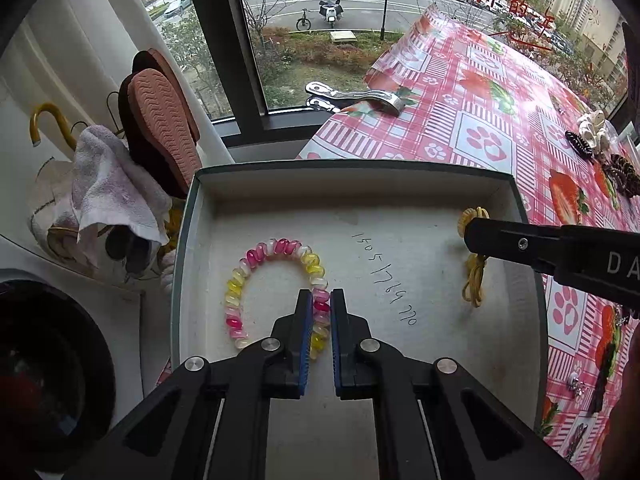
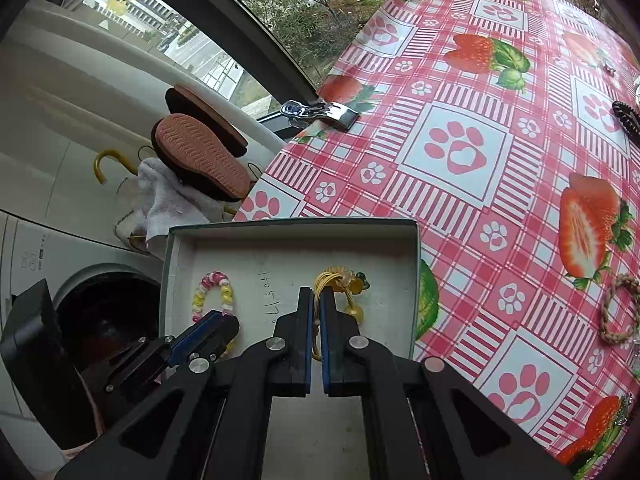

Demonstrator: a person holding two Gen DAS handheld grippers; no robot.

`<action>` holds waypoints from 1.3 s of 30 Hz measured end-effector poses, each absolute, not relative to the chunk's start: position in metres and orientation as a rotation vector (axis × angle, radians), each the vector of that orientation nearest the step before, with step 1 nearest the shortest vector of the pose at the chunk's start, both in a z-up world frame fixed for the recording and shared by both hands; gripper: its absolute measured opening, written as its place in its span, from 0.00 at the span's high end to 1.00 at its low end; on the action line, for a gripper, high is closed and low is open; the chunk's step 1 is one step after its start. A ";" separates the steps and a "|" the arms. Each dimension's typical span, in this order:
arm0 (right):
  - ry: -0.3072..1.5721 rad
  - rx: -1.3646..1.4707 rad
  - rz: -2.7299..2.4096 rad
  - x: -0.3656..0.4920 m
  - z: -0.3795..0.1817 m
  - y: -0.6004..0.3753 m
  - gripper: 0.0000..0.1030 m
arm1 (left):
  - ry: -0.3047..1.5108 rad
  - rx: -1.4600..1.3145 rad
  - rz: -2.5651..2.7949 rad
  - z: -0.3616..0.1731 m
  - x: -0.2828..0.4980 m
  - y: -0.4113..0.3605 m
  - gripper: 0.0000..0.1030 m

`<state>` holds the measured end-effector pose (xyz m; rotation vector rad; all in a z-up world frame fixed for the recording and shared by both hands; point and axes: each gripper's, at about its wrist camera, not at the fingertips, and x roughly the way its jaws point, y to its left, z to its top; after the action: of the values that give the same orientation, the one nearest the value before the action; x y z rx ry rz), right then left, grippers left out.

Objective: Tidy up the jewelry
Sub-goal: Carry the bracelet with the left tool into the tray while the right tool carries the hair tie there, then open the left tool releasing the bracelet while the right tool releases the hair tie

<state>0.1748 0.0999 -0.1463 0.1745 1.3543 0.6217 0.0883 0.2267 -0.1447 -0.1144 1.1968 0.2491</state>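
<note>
Strawberry-print tablecloth [image 2: 460,184]; shallow grey-rimmed cardboard box [image 1: 360,172], lower centre. Left gripper [image 1: 321,300] pinching pink-yellow spiral bracelet [image 1: 256,264]; right gripper [image 2: 316,300] pinching yellow cord ornament [image 2: 340,280]. Depositing step; next, likely release.

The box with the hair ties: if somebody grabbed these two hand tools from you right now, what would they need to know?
Left gripper: shut on the pink-and-yellow spiral tie, low inside the box.
Right gripper: shut on the yellow elastic tie, also inside the box, on its right side.
Done: both ties are in the box, though neither is released.
Left: open both grippers, then collect what is out on the tablecloth: the braided rope ring, the dark spiral ties, the white scrunchie and some small pieces near the right edge, too small to identify.
</note>
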 end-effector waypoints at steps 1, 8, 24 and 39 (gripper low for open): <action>1.359 0.170 0.619 0.175 -0.149 0.100 0.97 | 1.200 -0.106 0.251 -0.146 0.088 0.226 0.86; 1.406 0.162 0.596 0.178 -0.166 0.101 0.96 | 1.208 -0.060 0.273 -0.149 0.090 0.222 0.86; 1.364 0.320 0.642 0.182 -0.139 0.075 0.54 | 1.229 -0.075 0.270 -0.138 0.084 0.220 0.85; 1.265 0.324 0.576 0.145 -0.096 0.019 0.50 | 1.198 -0.074 0.283 -0.122 0.082 0.216 0.01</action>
<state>0.1446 0.0188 -0.0959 0.3238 1.2649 0.5762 0.0818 0.2157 -0.1216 -0.0742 1.1984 0.2829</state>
